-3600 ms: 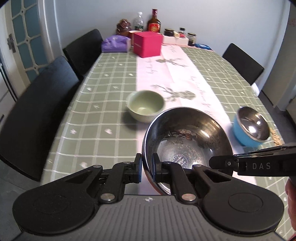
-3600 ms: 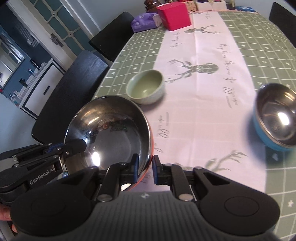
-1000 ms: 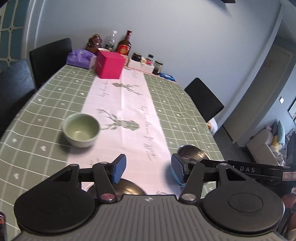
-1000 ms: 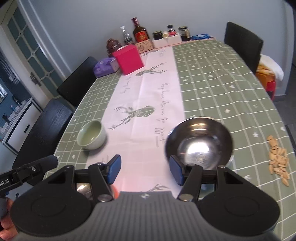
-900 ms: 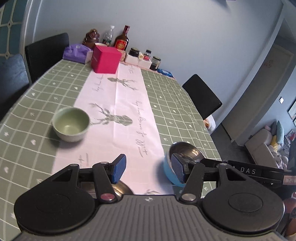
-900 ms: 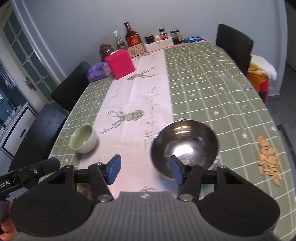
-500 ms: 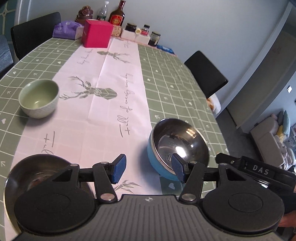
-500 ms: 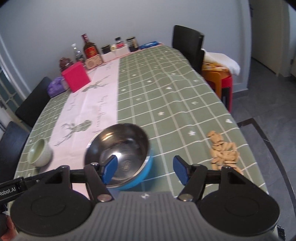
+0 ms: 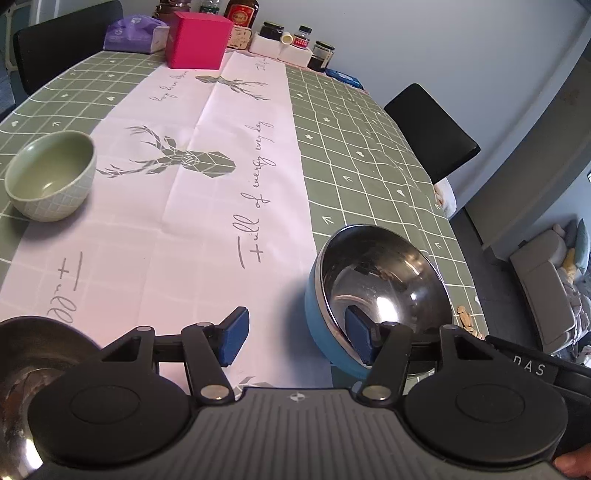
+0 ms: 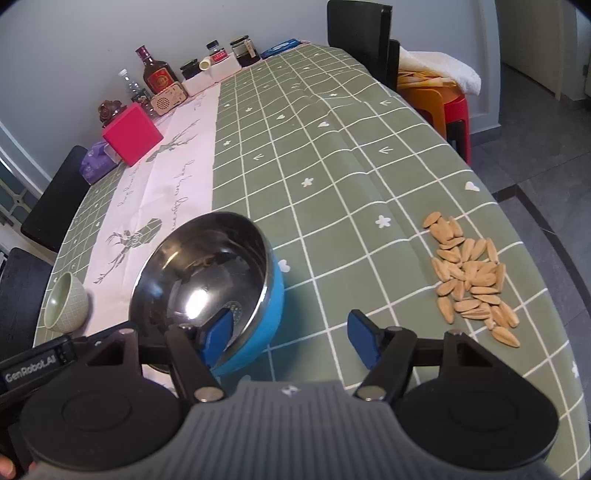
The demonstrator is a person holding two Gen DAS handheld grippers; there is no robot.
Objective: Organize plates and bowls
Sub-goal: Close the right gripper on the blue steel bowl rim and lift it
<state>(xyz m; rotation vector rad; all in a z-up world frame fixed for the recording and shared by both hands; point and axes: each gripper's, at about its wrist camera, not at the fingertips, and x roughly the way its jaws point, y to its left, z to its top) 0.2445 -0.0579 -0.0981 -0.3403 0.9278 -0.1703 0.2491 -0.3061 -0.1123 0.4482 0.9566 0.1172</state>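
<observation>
A blue bowl with a steel inside point(image 9: 380, 291) stands near the table's right front; it also shows in the right wrist view point(image 10: 207, 280). My left gripper point(image 9: 295, 338) is open, its right pad over the bowl's near rim. My right gripper point(image 10: 291, 338) is open, its left pad inside the bowl's near rim. A large steel bowl point(image 9: 22, 369) sits at the front left. A small green bowl point(image 9: 50, 175) stands at the left on the pink runner; it also shows in the right wrist view point(image 10: 66, 302).
A pile of seeds point(image 10: 472, 273) lies on the green checked cloth point(image 10: 351, 155) at the right. A pink box point(image 9: 197, 38), a purple pack point(image 9: 131, 33), bottles and jars point(image 10: 159, 74) stand at the far end. Black chairs point(image 9: 428, 131) line the sides.
Both grippers let go of the large steel bowl, which now rests at the front left. Both have swung right and come down close to the blue bowl, jaws open.
</observation>
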